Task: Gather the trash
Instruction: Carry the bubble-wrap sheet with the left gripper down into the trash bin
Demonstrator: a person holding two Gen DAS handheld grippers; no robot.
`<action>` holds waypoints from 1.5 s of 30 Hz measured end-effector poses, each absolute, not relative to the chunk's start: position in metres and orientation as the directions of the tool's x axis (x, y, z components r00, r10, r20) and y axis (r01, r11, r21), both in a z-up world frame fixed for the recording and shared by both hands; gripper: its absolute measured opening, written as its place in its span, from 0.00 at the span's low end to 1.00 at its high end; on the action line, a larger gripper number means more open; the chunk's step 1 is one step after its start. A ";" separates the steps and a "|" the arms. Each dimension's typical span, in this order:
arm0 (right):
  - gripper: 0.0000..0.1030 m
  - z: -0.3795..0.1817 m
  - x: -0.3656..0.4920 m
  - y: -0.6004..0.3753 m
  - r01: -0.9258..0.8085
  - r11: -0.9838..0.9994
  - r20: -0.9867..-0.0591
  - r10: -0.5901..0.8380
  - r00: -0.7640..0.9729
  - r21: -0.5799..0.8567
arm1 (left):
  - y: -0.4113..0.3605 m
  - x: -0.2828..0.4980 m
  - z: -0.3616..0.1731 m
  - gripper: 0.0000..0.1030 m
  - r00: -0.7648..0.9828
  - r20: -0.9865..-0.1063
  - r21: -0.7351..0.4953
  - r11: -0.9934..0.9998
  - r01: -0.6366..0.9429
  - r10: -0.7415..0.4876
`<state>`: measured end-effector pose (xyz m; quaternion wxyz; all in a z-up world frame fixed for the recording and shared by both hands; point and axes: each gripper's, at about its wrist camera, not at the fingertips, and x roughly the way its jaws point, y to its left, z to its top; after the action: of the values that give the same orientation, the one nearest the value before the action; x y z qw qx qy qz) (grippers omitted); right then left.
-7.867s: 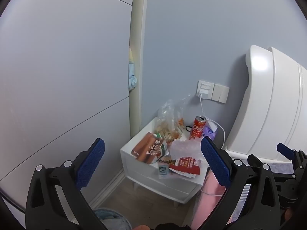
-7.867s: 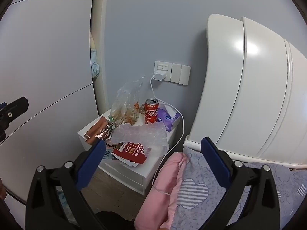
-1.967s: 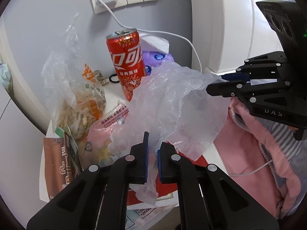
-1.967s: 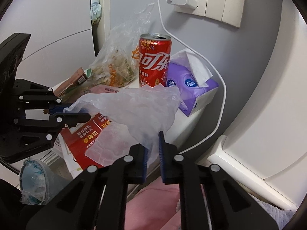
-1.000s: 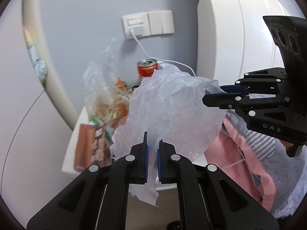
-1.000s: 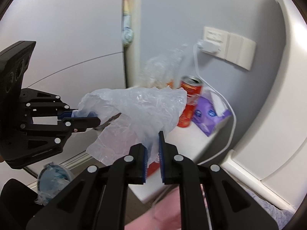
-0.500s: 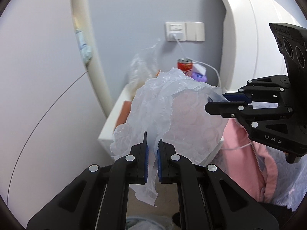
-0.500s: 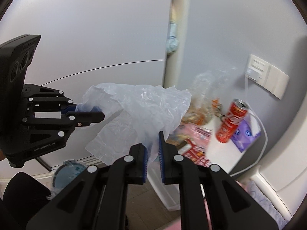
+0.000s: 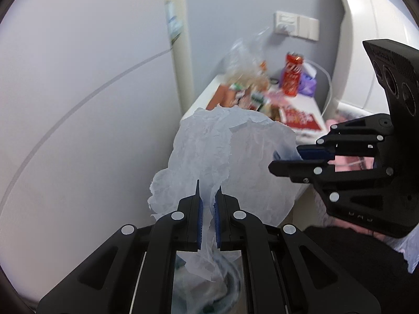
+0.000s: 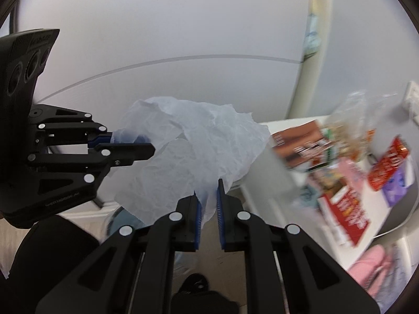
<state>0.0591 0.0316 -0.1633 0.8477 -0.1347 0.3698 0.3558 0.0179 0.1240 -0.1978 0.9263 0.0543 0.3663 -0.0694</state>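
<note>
**Crumpled plastic bag held between both tongs, clear of the worktop**

Left wrist view. Left tongs [image 9: 208,209]: clenched on a fold of the translucent white plastic bag [image 9: 222,157], which rises crumpled above the blue pads and hangs in a strip below them. Right tongs [image 9: 288,157]: entering from the right, pinching the bag's far edge. Bag hangs in the air between the two, nearer than the white worktop [image 9: 309,102]. On the worktop, blurred: red drink can [image 9: 293,78] with white script, unreadable here; purple tissue pack [image 9: 309,82] just beside it; clear food bag [image 9: 243,62]; red printed leaflet [image 9: 298,120], lettering illegible. White wall socket plate [image 9: 296,24] above. Bin [image 9: 209,287] partly visible below the tongs.

Right wrist view. Right tongs [image 10: 208,201]: gripping the bag [image 10: 193,146] at its lower fold. Left tongs [image 10: 131,146]: at left, shut on the opposite edge; small print on its body too blurred to read. Worktop [image 10: 264,183] at right, motion-blurred, bearing brown carton [image 10: 296,141], red can [image 10: 387,167], purple pack [image 10: 398,188], red leaflet [image 10: 345,214]; no writing legible. Pink fabric [image 10: 371,264] lower right.
</note>
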 end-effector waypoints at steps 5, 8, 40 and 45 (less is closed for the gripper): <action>0.12 -0.195 0.043 0.062 -0.729 0.679 -0.767 0.512 0.387 0.085 | 0.149 -0.004 -0.236 0.06 0.676 -0.733 0.008 0.993 0.114 -0.071; 0.12 -0.216 0.035 0.077 -0.737 0.666 -0.794 0.506 0.335 0.114 | 0.161 -0.016 -0.260 0.06 0.646 -0.760 -0.020 0.996 0.084 -0.070; 0.12 -0.371 0.010 0.171 -0.731 0.644 -0.932 0.360 0.030 0.225 | 0.228 -0.035 -0.428 0.06 0.396 -0.913 -0.147 0.984 -0.100 -0.096; 0.12 -0.397 0.021 0.177 -0.717 0.660 -0.944 0.331 0.011 0.224 | 0.236 -0.026 -0.456 0.06 0.335 -0.935 -0.166 0.978 -0.129 -0.115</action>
<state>0.0206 0.1771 -0.3973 0.6920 -0.1627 0.5927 0.3785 -0.0261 0.2358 -0.4562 0.8101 -0.1055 0.5768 0.0044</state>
